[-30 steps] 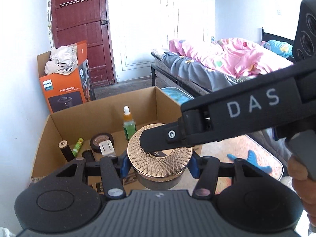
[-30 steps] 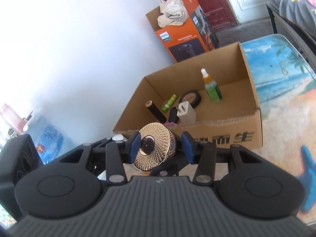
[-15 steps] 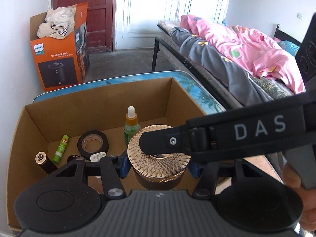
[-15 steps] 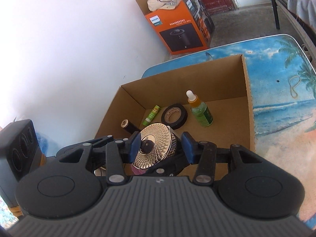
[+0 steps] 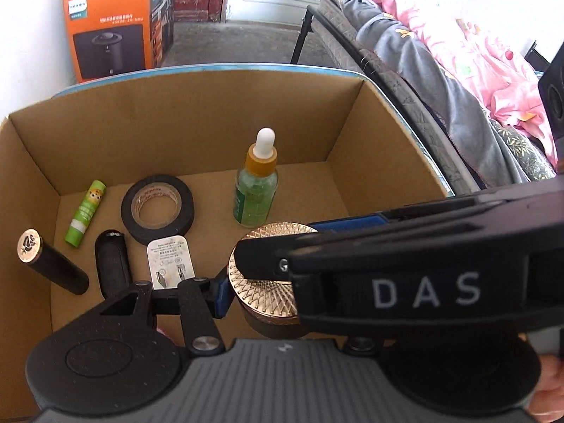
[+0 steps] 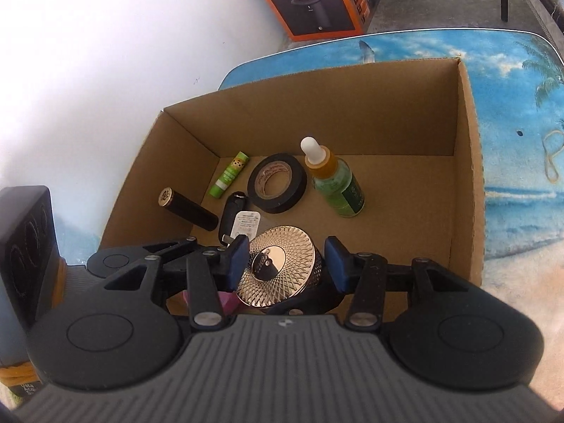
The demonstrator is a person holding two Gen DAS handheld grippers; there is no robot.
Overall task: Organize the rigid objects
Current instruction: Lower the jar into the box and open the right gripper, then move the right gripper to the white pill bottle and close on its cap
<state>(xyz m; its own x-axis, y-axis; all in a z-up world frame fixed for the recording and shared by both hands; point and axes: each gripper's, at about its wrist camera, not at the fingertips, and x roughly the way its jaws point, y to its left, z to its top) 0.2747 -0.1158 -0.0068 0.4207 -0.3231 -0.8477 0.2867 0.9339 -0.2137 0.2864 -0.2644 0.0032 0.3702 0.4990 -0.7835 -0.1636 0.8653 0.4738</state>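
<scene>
A dark jar with a gold patterned lid (image 5: 261, 292) (image 6: 278, 271) hangs over the near part of an open cardboard box (image 5: 176, 123) (image 6: 317, 105). My left gripper (image 5: 268, 292) is shut on its sides; only the left blue pad shows. My right gripper (image 6: 287, 264) is shut on it too, blue pads against either side, and reaches across from the right with one of its fingers (image 5: 261, 264) over the lid. On the box floor are a green dropper bottle (image 5: 255, 190), a black tape roll (image 5: 158, 208), a green glue stick (image 5: 86, 213), a black gold-capped tube (image 5: 49, 268), a black fob (image 5: 112, 268) and a white plug (image 5: 169, 261).
The box stands on a table with a beach print (image 6: 511, 105), close to a white wall (image 6: 105, 53). An orange Philips carton (image 5: 109, 28) sits on the floor behind. A bed with a pink cover (image 5: 458, 63) runs along the right. A hand (image 5: 550, 387) shows at the lower right.
Both grippers have carried the jar forward and down, from in front of the box to above its near part, and tipped further downward. The grip on the jar looks the same.
</scene>
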